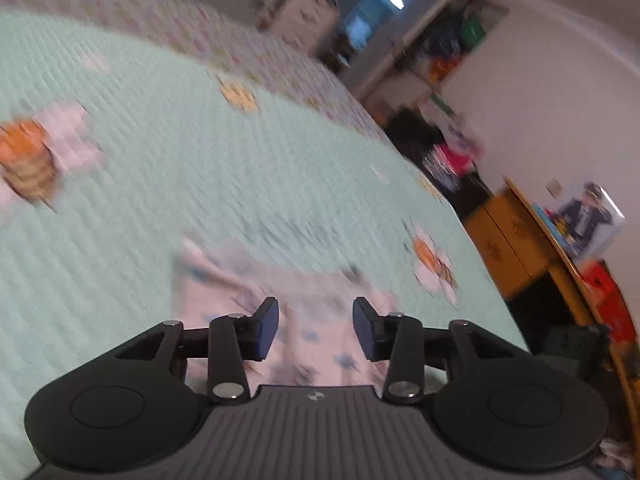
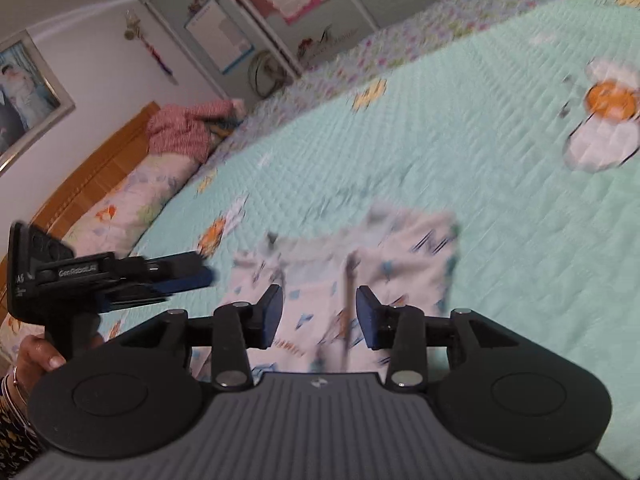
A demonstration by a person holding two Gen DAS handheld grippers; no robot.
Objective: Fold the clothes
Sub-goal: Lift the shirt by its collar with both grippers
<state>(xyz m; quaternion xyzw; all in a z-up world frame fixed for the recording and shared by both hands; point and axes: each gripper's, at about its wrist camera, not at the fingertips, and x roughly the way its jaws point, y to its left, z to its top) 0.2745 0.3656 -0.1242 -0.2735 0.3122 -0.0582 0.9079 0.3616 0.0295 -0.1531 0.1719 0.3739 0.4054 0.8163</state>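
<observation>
Both grippers, left gripper and right gripper, hovered with fingers spread, empty. Small printed garment lay just ahead on quilt: light, limp; probably best pinched at outer corners.

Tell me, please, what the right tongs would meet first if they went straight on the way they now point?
Most likely the small patterned garment lying on the mint quilt: it sits directly ahead of the open right tongs. Blur makes depth uncertain.

left wrist: low over bed, facing shelves | right wrist: same, facing headboard | shared: patterned garment
</observation>
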